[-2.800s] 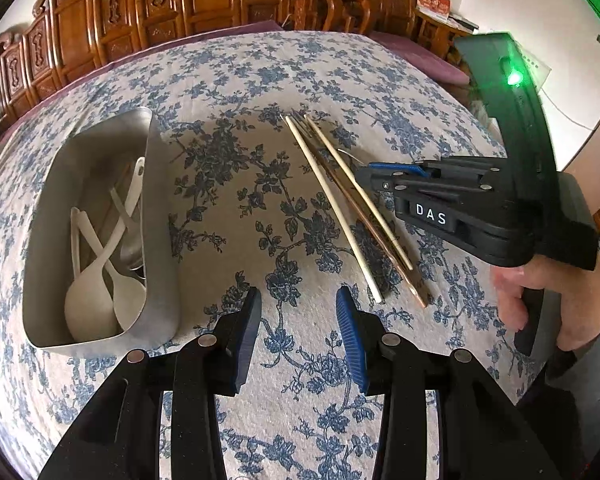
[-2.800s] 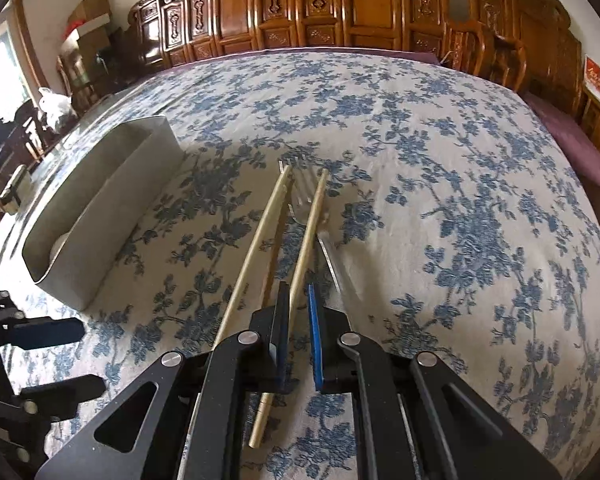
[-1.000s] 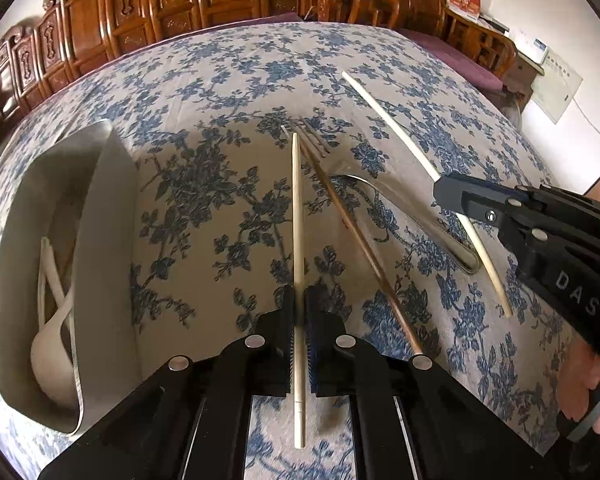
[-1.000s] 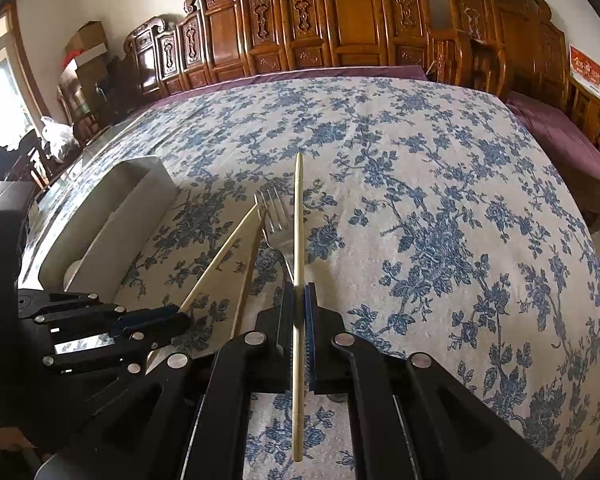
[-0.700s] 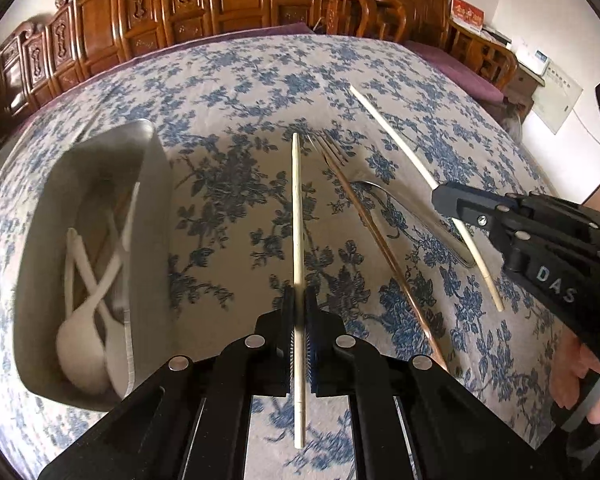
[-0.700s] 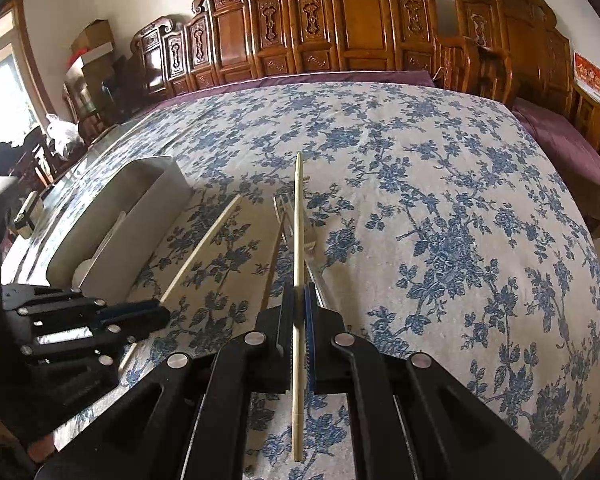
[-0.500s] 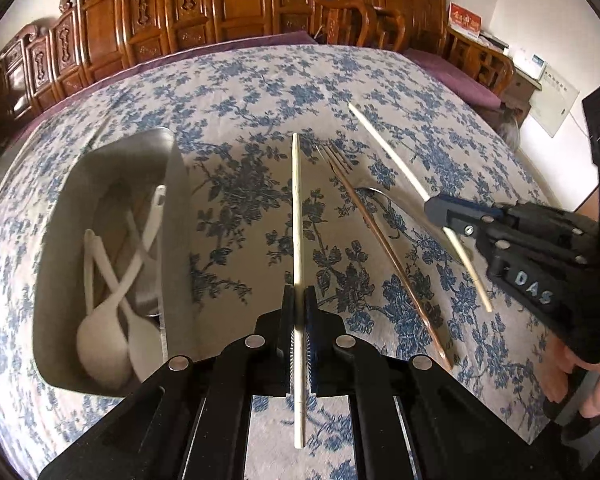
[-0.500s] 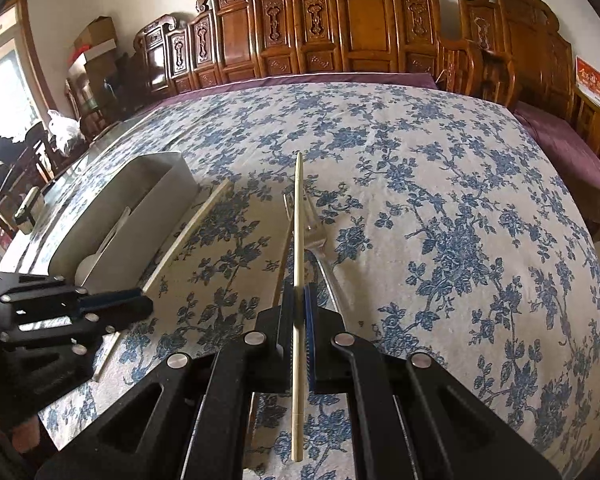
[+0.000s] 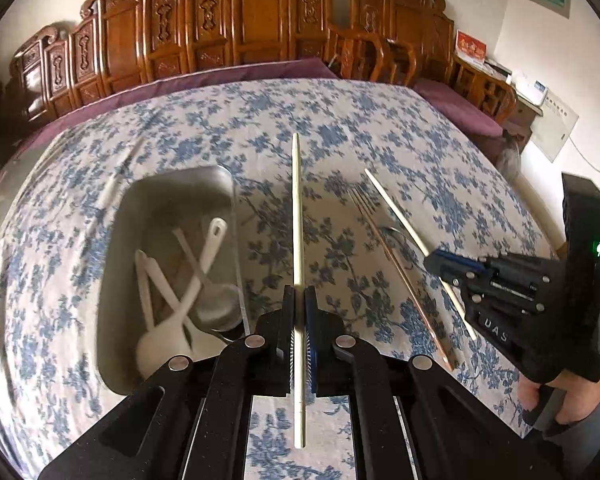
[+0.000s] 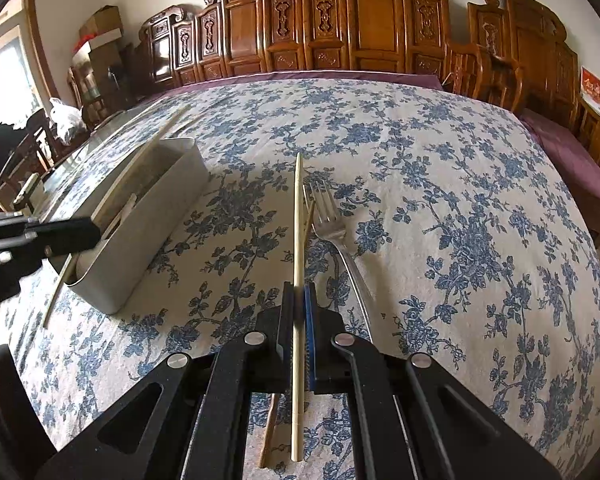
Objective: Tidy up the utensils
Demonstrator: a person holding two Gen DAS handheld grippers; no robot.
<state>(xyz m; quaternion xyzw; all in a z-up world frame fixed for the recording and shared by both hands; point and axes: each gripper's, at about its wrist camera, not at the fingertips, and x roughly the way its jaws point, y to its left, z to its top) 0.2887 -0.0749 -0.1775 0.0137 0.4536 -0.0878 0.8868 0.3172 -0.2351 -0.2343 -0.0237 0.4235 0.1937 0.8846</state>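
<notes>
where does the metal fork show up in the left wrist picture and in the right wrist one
Left wrist: the fork lies right of centre, tines visible between the two chopsticks there.
Right wrist: the fork lies just right of the held chopstick, centre frame.
Shared landmark: the metal tray, left of the fork in both.

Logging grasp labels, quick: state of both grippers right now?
Left gripper: closed on a pale chopstick.
Right gripper: closed on the other pale chopstick.

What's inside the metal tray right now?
The metal tray holds white spoons and a metal spoon, handles crossed. The left gripper covers its near corner, and blur hides any finer detail.
</notes>
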